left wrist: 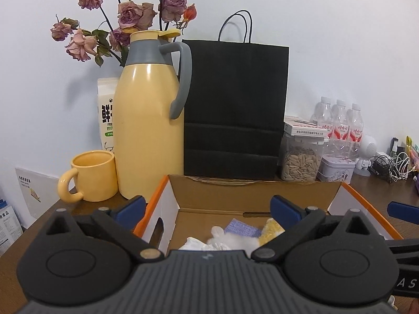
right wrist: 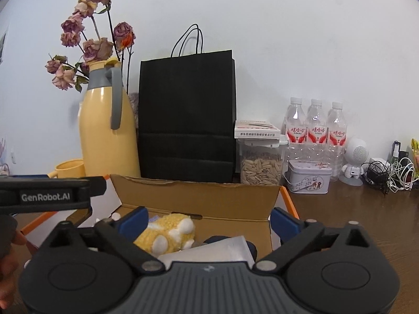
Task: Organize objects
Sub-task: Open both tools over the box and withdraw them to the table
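An open cardboard box [left wrist: 214,191] with orange-edged flaps sits on the brown table; it also shows in the right wrist view [right wrist: 199,198]. Inside lie a yellow plush toy [right wrist: 167,233], a white crumpled item [left wrist: 225,240], a purple cloth [left wrist: 243,227] and a grey-white packet [right wrist: 217,248]. My left gripper [left wrist: 209,206] is open and empty above the box's near side. My right gripper [right wrist: 207,219] is open and empty, over the box, with the plush toy beside its left finger [right wrist: 133,219]. The left gripper's body [right wrist: 47,193] shows at the left of the right wrist view.
Behind the box stand a yellow thermos jug [left wrist: 149,115], a yellow mug [left wrist: 91,175], a black paper bag [left wrist: 233,110], a seed jar [left wrist: 301,162], a tin [right wrist: 309,178], three water bottles [right wrist: 314,130], dried roses [left wrist: 125,18] and a tangle of cables [right wrist: 392,172].
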`<state>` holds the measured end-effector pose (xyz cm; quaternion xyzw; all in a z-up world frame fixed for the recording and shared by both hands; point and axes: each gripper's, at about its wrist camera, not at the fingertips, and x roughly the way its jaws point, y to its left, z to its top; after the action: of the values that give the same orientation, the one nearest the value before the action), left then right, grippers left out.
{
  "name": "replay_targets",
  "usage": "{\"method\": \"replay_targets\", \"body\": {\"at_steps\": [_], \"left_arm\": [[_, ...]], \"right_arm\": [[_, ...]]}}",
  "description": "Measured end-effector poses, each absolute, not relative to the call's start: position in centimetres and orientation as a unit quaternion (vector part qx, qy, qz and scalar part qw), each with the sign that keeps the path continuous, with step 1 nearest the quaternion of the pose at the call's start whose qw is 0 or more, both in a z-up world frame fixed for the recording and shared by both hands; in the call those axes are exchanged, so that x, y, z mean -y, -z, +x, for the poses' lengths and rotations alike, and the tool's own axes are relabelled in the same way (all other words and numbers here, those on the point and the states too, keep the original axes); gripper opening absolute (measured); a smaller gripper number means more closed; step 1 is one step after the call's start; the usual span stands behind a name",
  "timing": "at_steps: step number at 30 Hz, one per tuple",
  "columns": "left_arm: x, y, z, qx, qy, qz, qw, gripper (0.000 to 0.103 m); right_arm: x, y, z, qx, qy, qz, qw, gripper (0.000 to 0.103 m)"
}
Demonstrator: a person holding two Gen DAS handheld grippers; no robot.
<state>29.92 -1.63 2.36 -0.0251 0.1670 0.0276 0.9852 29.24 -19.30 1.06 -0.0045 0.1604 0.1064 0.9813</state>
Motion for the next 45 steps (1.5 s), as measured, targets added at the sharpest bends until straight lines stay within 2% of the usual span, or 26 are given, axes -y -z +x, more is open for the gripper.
{"method": "replay_targets", "body": {"at_steps": [15, 32, 45], "left_arm": [[1.5, -3.0, 28.1, -0.146, -0.017, -0.033, 0.989, 0.103], [0.1, -3.5, 21.9, -0.123, 0.001, -0.023, 0.992, 0.103], [-1.4, -1.2, 18.0, -0.170, 0.006, -0.008, 0.985, 0.103]], "right_arm": [[19.6, -1.7, 28.1, -0.157, -0.111, -0.006, 0.981, 0.103], [20.4, -2.7, 22.7, -0.136, -0.131, -0.028, 0.982, 0.103], [21.1, -1.2, 18.4, -0.164, -0.146, -0.050, 0.974, 0.103]]}}
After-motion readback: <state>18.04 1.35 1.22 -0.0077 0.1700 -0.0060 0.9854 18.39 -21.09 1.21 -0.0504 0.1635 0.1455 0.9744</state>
